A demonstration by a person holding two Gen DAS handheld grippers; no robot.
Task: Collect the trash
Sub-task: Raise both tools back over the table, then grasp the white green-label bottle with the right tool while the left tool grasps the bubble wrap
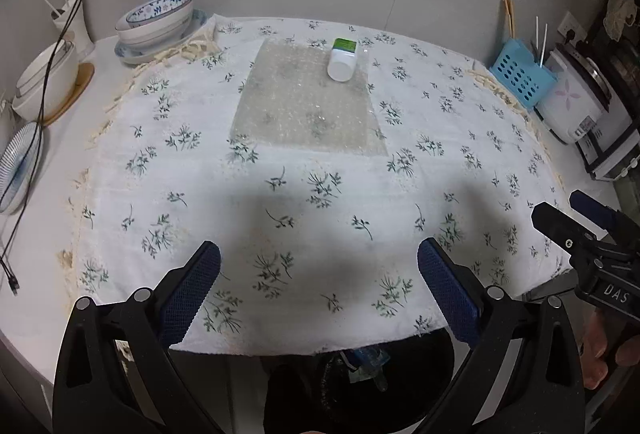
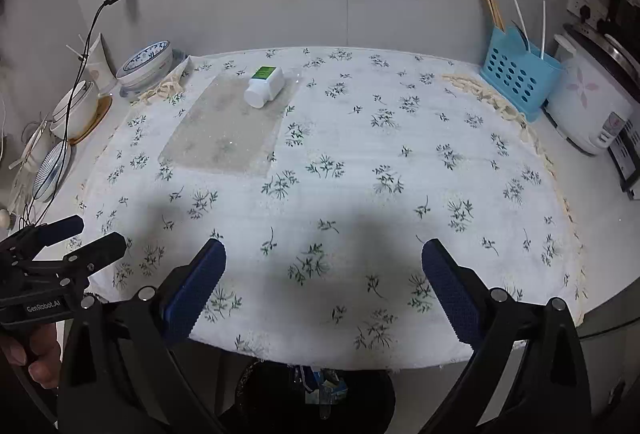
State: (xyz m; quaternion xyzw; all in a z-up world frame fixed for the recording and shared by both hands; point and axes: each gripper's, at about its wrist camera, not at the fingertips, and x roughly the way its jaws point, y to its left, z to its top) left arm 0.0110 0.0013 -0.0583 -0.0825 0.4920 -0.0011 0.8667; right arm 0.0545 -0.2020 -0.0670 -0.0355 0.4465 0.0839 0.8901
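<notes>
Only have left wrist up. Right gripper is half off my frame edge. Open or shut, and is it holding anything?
Observer: Open. The right gripper has its blue pads wide apart with nothing between them, above the near edge of the floral tablecloth.
Operator: Where's the bottle from its side?
Observer: Left of its centre line. The white bottle lies on its side on the bubble wrap, cap end toward the camera.
Operator: Any marking on my gripper from outside?
Observer: Yes. The left gripper, also open, has "GenRobot.AI" printed on its body.
</notes>
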